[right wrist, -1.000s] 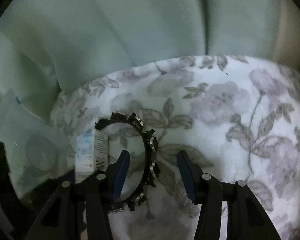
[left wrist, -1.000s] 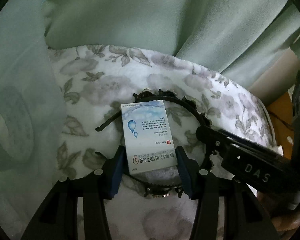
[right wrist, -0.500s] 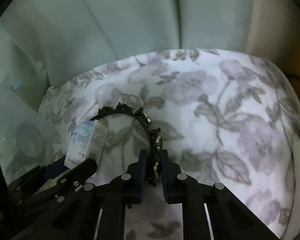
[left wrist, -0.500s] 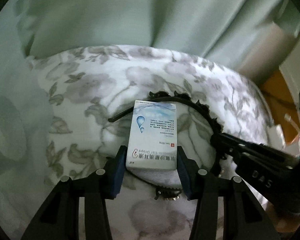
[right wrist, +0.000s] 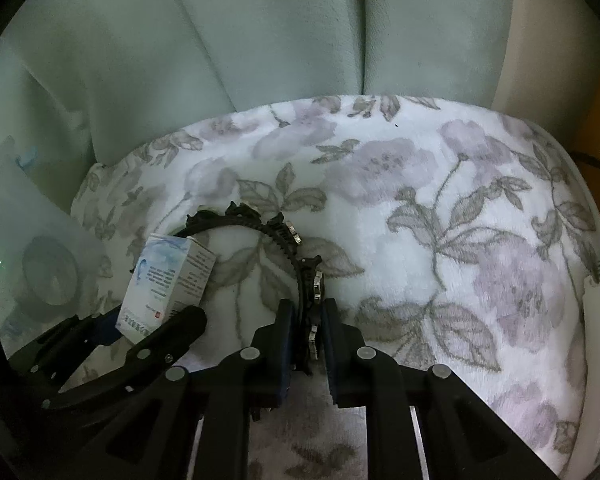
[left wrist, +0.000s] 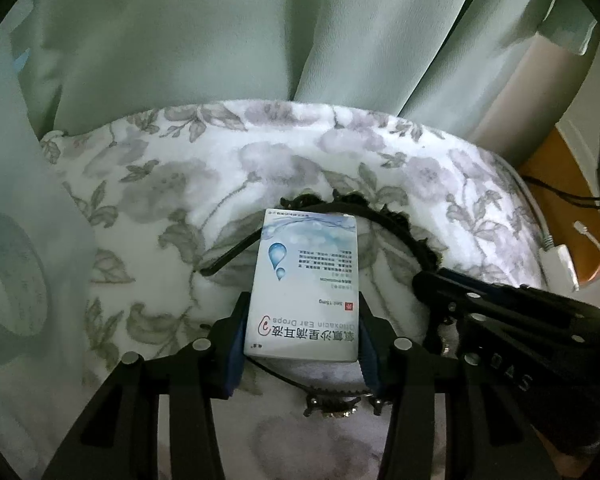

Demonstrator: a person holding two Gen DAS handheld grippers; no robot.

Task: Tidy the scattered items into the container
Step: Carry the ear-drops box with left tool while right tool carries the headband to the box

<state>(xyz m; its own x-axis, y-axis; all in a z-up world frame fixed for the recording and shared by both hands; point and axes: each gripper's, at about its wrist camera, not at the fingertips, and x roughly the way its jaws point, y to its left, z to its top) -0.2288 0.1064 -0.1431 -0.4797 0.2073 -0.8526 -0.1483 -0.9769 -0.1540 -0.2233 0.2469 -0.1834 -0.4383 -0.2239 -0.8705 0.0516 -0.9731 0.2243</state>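
On box (left wrist: 308, 276), upside down in left view: "Ofloxacin Ear Drops", a line of Chinese characters, "5ml:15mg" beside a small red square; finer print too small to read. White card, glossy, oblong, sharp-cornered, with two blue droplets and a pale blue wave band at its far end.

Held by left tongs (left wrist: 302, 304), blue pads pressed flat on both long sides at its near end, far end pointing to 12 o'clock. Lies over headband (left wrist: 396, 224).

Headband: thin black arc, toothed inside, trimmed with black lace and small shiny stones; open ends toward 9 o'clock in left view. Clamped at its 3 o'clock side by right tongs (right wrist: 307, 312), just closing, pads nearly together with the band between them. Reads "DAS" in faint letters on the right tongs' arm, at 4 o'clock in left view.

Under both, blanket (left wrist: 180, 184): soft white fleece, grey leaves and mauve flowers, rounded far edge. Bare and open from 12 to 3 o'clock in right view.

Behind at 12 o'clock, curtain (left wrist: 220, 40), pale green, smooth, in long folds.

At 9 o'clock, translucent wall (left wrist: 40, 200), frosted, a grey ring dim behind it; cannot tell what.

At 3 o'clock past the blanket edge: white plug (left wrist: 556, 260), black cable (left wrist: 560, 196), orange wood.
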